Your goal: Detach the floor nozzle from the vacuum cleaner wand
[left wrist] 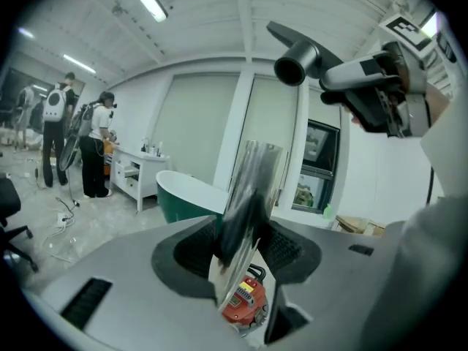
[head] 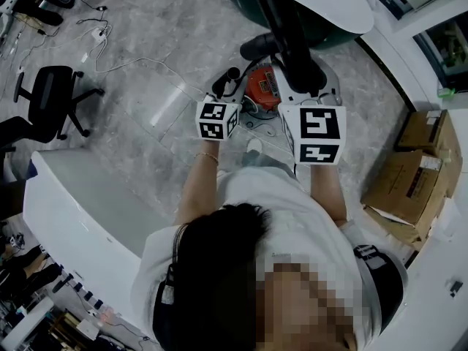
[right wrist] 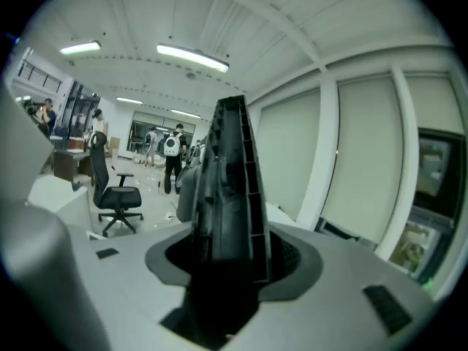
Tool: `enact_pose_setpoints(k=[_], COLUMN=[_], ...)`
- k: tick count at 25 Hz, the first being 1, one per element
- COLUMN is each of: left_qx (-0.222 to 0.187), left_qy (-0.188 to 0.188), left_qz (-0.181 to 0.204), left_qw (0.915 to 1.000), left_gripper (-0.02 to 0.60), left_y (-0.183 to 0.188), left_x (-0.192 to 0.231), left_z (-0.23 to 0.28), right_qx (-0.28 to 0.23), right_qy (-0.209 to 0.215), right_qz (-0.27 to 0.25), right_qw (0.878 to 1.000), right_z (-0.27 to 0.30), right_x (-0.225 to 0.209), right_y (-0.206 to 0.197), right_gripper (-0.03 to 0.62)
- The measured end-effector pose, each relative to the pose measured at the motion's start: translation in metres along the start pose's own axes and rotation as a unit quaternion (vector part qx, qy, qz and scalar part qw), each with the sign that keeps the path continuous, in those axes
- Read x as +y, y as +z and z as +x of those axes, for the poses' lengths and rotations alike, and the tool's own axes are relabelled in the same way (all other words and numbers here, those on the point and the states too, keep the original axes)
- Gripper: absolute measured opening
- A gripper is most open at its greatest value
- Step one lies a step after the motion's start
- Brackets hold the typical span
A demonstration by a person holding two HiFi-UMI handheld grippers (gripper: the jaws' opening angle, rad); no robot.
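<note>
My left gripper (left wrist: 245,248) is shut on a shiny metal wand (left wrist: 252,192) that stands upright between its jaws. The wand's top end is bare. Below it on the floor sits the red vacuum cleaner body (left wrist: 245,303). My right gripper (right wrist: 227,258) is shut on the black ribbed floor nozzle (right wrist: 230,178). In the left gripper view the floor nozzle (left wrist: 301,58) hangs up and to the right of the wand, apart from it, its round socket open. In the head view the left gripper (head: 225,97) and right gripper (head: 307,86) are side by side above the red body (head: 262,86), with the nozzle (head: 289,28) rising ahead.
A green bathtub (left wrist: 189,194) with a white rim stands just beyond the vacuum. Cardboard boxes (head: 413,174) lie at the right, a black office chair (head: 47,93) and floor cables (head: 102,35) at the left. A white counter (head: 73,203) is near my left side. People (left wrist: 91,148) stand far off.
</note>
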State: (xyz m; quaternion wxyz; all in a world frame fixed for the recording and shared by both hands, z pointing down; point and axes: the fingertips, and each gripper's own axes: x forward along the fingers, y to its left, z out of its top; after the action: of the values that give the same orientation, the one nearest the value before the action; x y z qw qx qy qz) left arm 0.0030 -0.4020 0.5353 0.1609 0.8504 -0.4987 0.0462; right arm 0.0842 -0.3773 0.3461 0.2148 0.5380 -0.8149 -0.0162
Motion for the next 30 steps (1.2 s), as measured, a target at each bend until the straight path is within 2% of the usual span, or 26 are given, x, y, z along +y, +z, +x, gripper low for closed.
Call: enact_pose_setpoints(k=[2,5,11,16,22,30], left_qx=[0.001,0.001,0.005,0.003,0.015,-0.008], left_qy=[0.008,0.01,0.009,0.027,0.03,0.01], left_qz=[-0.009,-0.016,-0.011,-0.033,-0.035,-0.033], left_qw=[0.9999,0.9998,0.9999,0.9991,0.9988,0.9994], left_gripper=[0.167,0.167,0.169,0.167,0.172,0.261], left_y=[0.001,-0.002,-0.005,-0.003,-0.005,0.011], left_x=[0.014,0.017,0.008,0.016,0.011,0.003], left_z=[-0.008,-0.015,-0.018,-0.02,-0.022,-0.047], right_qx=[-0.039,-0.065,-0.047,-0.043,-0.036,-0.04], right_qy=[-0.012,0.008,0.042,0.042,0.042,0.034], right_qz=[0.011,0.053,0.072,0.082,0.086,0.083], right_qw=[0.999,0.996,0.995,0.995,0.995,0.995], right_z=[-0.008,-0.017,-0.02,-0.025,-0.033,-0.044], right_x=[-0.022,-0.022,-0.004,-0.001,0.004,0.02], right_y=[0.037,0.054,0.038,0.032,0.025,0.023], right_gripper=[0.219,0.219,0.219,0.219,0.219,0.219])
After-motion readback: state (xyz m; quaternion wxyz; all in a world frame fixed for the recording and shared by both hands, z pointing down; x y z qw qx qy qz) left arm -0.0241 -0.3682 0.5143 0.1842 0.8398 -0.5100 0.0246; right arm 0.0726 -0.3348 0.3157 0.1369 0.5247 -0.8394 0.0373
